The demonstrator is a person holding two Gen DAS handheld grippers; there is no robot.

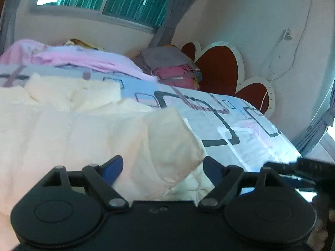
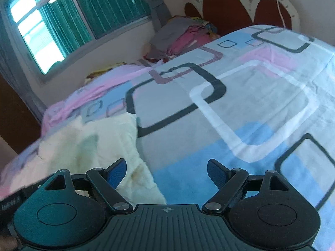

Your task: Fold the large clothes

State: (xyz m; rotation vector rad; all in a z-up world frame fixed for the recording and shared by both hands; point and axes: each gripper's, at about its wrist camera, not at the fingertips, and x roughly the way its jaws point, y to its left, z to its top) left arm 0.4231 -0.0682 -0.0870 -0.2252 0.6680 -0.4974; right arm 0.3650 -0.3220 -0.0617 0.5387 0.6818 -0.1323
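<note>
A large cream quilted garment lies spread over a bed, with one flap folded across it near its right edge. My left gripper hovers just above that flap, open, its blue pads apart and nothing pinched between them. In the right wrist view the same cream garment lies at the lower left. My right gripper is open over the garment's right edge and the bedsheet, holding nothing.
The bed carries a patterned sheet of blue, pink and grey squares. A pile of folded clothes sits by the red heart-shaped headboard. Pink bedding lies below the window. A white cable hangs on the wall.
</note>
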